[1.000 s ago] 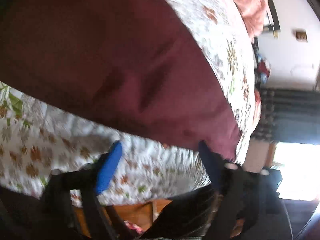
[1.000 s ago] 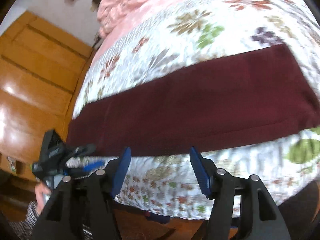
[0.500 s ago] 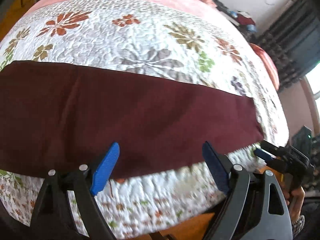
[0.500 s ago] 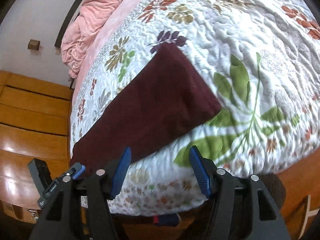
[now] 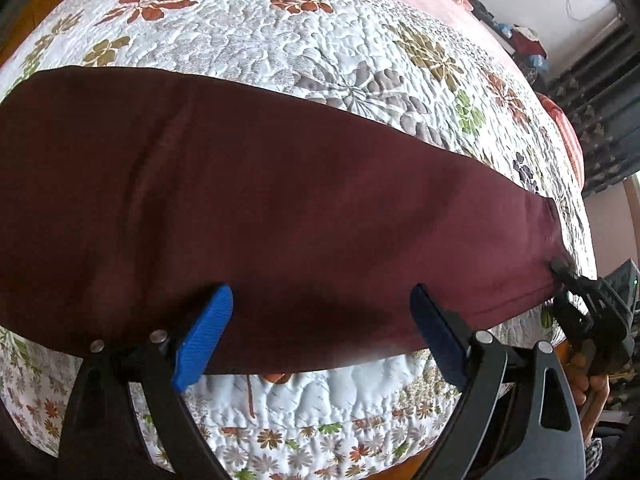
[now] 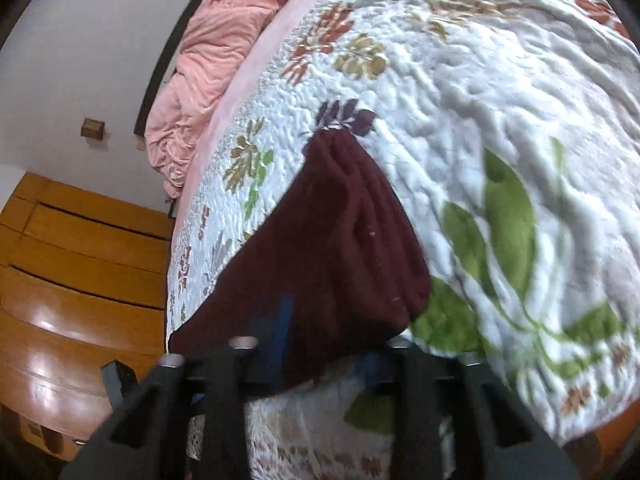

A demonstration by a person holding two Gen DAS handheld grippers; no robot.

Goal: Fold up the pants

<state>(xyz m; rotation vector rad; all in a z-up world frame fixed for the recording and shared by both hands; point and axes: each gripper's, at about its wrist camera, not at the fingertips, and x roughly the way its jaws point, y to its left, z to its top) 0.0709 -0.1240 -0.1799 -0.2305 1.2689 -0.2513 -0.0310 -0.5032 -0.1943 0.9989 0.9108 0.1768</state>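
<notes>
In the left wrist view the maroon pants (image 5: pixel 280 208) lay as one long folded strip across the floral quilt (image 5: pixel 320 32) of the bed, close to its near edge. The left gripper (image 5: pixel 320 328) hovered over the near edge of the strip with its blue pads (image 5: pixel 204 336) spread wide and opening further; cloth lay below the gap, but the pads pressed on nothing. At the far right end of the strip the right gripper (image 5: pixel 560 270) had its tips at the corner of the fabric, and a hand (image 5: pixel 592 384) showed behind it.

In the right wrist view the same end of the pants (image 6: pixel 344 248) ran away along the quilt (image 6: pixel 500 100), bunched into a few ridges near the tip. The right gripper (image 6: pixel 326 344) was closing its jaws on the near corner; the cloth sat between them, though blur hid just how firmly it was caught. A pink blanket (image 6: pixel 224 52) lay heaped at the head of the bed.

The step in hand looked like taking hold of one end for a lengthwise fold. Next, the left gripper probably needed to come down and pinch the near edge, so both could carry that end over toward the other without the layers sliding apart.
</notes>
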